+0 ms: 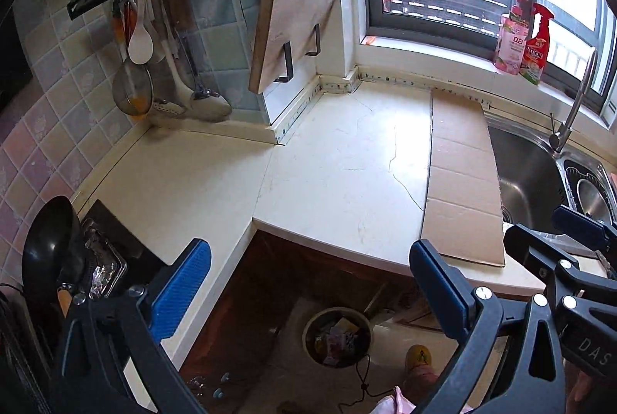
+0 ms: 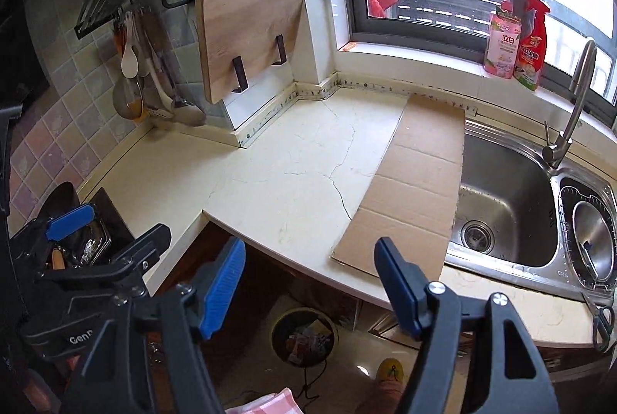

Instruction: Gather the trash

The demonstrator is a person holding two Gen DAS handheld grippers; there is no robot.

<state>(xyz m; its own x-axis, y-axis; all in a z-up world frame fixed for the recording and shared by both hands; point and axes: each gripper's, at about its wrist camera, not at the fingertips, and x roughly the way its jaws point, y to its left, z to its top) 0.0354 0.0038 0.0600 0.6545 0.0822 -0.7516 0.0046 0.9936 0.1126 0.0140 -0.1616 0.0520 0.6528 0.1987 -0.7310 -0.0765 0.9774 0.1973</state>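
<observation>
The trash bin [image 1: 337,337] sat on the floor, down below the edge of the counter [image 1: 327,159]. It was round, with a pale rim and dark sides. Inside it lay a jumble of crumpled wrappers [image 1: 339,340] in white, red and yellow. In the right wrist view the trash bin [image 2: 304,336] looked the same, part full, with a thin black cord on the floor just beside it.

The left gripper [image 1: 308,290] was held in the air above the bin, in front of the counter edge. Its blue fingers [image 1: 181,292] stood wide apart and held nothing. The right gripper [image 2: 310,292] was held close on its right side. Its jaws were wide apart too, with nothing between them.

A flat piece of cardboard [image 1: 462,179] lay on the counter, right beside the steel sink [image 2: 505,198]. A wooden cutting board [image 1: 293,24] leaned on its rack by the wall. Two bottles [image 2: 516,44], one pink and one red, stood on the window sill. A black pan [image 1: 48,240] sat at the far left. A yellow slipper [image 1: 420,356] showed on the floor near the bin.
</observation>
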